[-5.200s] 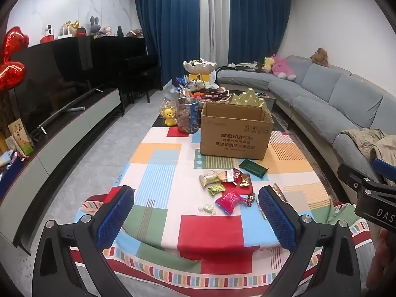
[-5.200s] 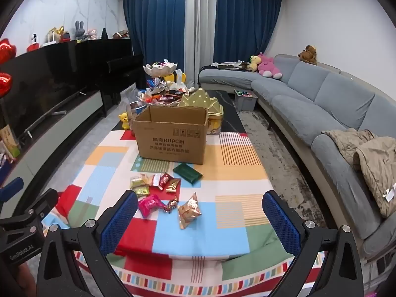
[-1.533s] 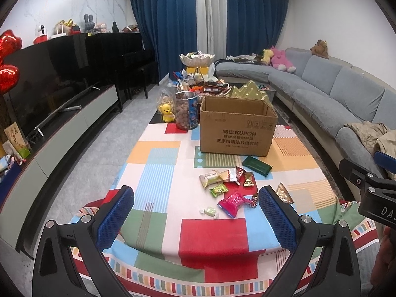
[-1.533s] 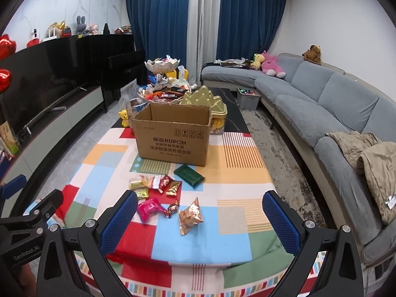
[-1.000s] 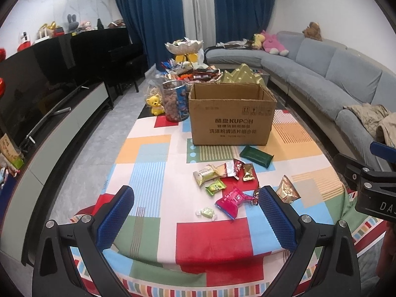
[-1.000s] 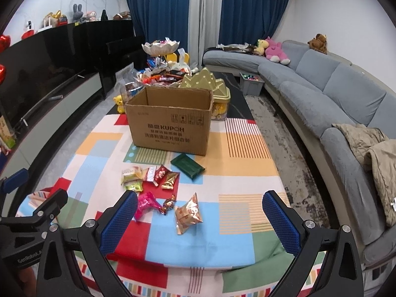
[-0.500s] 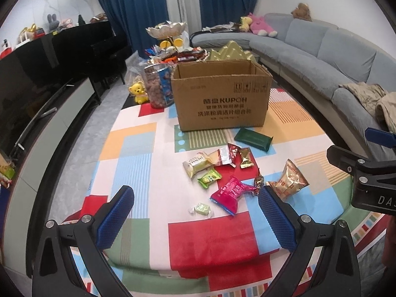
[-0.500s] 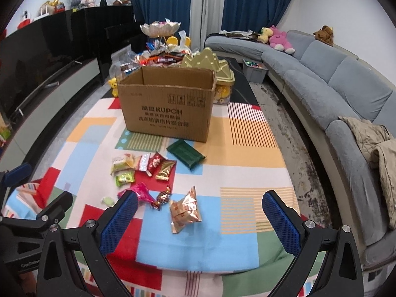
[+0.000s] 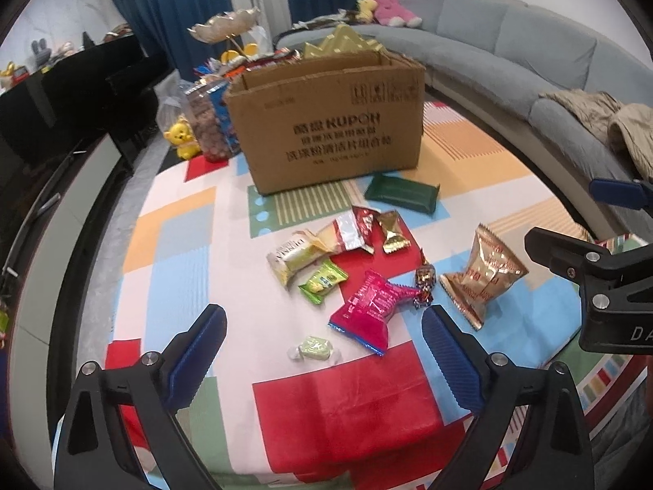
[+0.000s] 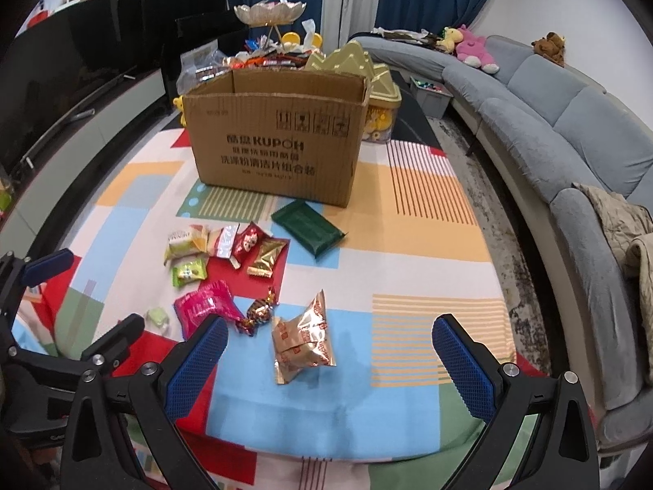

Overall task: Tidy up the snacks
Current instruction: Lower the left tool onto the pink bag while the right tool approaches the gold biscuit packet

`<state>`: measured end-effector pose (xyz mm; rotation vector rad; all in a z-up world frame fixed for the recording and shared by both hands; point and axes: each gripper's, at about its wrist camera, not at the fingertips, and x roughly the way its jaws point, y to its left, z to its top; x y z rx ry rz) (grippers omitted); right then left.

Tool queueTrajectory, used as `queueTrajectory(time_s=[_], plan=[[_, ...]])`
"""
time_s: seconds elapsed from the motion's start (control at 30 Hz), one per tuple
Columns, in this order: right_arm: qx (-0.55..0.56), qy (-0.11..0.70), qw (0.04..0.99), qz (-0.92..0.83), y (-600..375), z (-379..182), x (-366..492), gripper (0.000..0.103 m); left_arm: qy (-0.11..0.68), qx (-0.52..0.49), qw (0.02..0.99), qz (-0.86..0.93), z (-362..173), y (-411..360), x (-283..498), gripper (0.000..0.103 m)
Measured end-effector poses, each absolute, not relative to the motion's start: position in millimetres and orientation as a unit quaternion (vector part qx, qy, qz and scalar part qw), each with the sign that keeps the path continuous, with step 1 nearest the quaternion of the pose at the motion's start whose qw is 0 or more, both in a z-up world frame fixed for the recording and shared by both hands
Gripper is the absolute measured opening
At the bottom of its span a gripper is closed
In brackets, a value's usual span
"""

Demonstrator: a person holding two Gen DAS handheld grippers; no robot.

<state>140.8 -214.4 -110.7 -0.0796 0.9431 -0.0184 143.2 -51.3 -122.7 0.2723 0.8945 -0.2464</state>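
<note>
Several wrapped snacks lie loose on the patchwork tablecloth (image 9: 171, 245): a pink packet (image 9: 369, 306), a gold-bronze packet (image 9: 483, 275), a dark green packet (image 9: 402, 192), a small pale green candy (image 9: 314, 346), and smaller wrappers between them. An open cardboard box (image 9: 326, 122) stands behind them. My left gripper (image 9: 324, 357) is open and empty, low over the near snacks around the green candy. My right gripper (image 10: 330, 361) is open and empty, just short of the gold-bronze packet (image 10: 304, 341); the pink packet (image 10: 204, 310) lies at its left finger. The box shows in the right wrist view (image 10: 277, 134).
Behind the box stand a gold tin (image 10: 367, 69), a jar of snacks (image 9: 208, 122), a yellow toy (image 9: 181, 139) and a heap of sweets under a tiered dish (image 10: 269, 12). A grey sofa (image 10: 551, 134) runs along the right. A black TV unit (image 10: 81, 69) runs along the left.
Both grippers have moved forward and down toward the table. The snacks and box now look larger and closer. Both stay open and empty.
</note>
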Motion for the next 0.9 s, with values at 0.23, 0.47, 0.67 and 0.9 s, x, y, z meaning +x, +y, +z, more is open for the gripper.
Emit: queueTrajectory(time_s=[0.23,0.47,0.67,0.9], plan=[[-0.05,0.455,0.889,0.01,-206,-131,148,0.096,0.437,0.145,0.875,-0.148,-148,-56,153,0.095],[-0.07,0.457,0.886,0.023,-199,-150,152,0.094,0.439,0.163,0.866,-0.175,-171,-64,164,0.089],[-0.074,0.471,0.878,0.029,-200,-172,157,0.088,0.434,0.179,0.861,-0.196,-186,-71,173,0.086],[-0.07,0.492,0.867,0.038,-204,-199,165,0.078,0.436,0.183,0.854,-0.218,-204,-77,181,0.079]])
